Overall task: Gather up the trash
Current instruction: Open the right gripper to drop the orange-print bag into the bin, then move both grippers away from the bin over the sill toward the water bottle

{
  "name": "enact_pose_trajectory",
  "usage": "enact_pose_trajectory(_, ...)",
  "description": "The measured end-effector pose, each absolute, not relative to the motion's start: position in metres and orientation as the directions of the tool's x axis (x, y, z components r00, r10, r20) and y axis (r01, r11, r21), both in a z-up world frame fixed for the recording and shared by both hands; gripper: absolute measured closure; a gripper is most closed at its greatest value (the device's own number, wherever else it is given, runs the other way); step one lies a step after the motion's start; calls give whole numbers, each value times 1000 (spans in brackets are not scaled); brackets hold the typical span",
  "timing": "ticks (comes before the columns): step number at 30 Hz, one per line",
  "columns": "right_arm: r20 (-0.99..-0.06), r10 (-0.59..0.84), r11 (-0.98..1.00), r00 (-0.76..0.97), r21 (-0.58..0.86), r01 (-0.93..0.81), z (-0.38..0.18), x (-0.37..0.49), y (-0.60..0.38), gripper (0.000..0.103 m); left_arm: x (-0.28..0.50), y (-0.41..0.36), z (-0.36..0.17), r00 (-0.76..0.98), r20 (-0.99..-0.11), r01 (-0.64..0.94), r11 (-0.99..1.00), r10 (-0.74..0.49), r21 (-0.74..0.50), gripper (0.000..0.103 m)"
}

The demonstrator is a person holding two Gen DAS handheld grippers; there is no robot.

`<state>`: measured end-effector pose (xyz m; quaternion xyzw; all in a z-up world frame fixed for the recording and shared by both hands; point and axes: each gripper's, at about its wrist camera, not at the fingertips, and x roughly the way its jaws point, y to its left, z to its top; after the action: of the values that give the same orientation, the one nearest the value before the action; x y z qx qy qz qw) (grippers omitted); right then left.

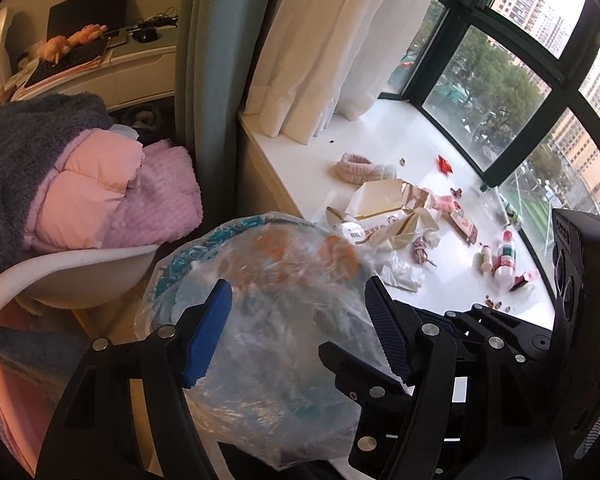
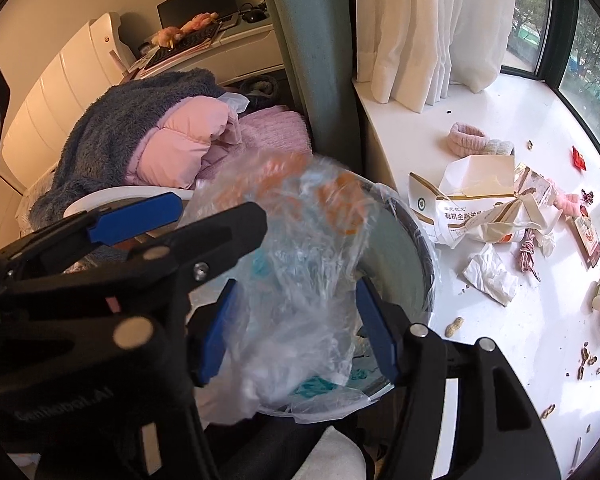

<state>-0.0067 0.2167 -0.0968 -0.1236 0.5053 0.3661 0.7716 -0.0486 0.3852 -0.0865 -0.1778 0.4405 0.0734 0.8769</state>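
A crumpled clear plastic bag (image 1: 276,312) with orange and blue print sits between the blue pads of both grippers, over a lined trash bin (image 2: 424,264). My left gripper (image 1: 300,328) has its fingers (image 1: 208,332) spread around the bag. My right gripper (image 2: 296,332) also brackets the bag (image 2: 296,264), pads touching its sides. The left gripper shows in the right wrist view (image 2: 140,220). Trash lies on the white windowsill (image 1: 452,288): a torn paper box (image 2: 476,200), a crumpled tissue (image 2: 488,276), peanut shells (image 2: 454,326).
A white chair (image 1: 72,276) piled with pink and grey clothes (image 1: 100,184) stands left of the bin. Curtains (image 1: 320,40) hang at the sill's far end. Small bottles (image 1: 504,256), a pink headband (image 1: 364,166) and wrappers lie on the sill by the window.
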Motion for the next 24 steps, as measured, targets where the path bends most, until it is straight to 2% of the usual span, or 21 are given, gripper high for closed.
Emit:
enact_pose_trajectory(15, -887, 388, 752, 249, 149, -643, -99, 0, 204, 45, -44, 382, -96, 576, -817, -303, 924, -18, -233, 37)
enact_pose_trajectory(16, -886, 381, 760, 263, 137, -636, -99, 0, 202, 34, -44, 382, -96, 577, -817, -303, 923, -19, -235, 37)
enact_pose_trajectory(17, -882, 376, 768, 283, 126, -628, -97, 1, 200, 13, -44, 382, -96, 579, -815, -305, 923, -18, -236, 37)
enact_pose_trajectory(18, -876, 380, 773, 298, 123, -622, -96, 1, 198, 8, -44, 381, -96, 581, -814, -306, 922, -16, -237, 37)
enact_pose_trajectory(24, -854, 386, 802, 350, 123, -584, -93, 7, 181, 8, -43, 376, -98, 589, -808, -319, 915, -11, -246, 33)
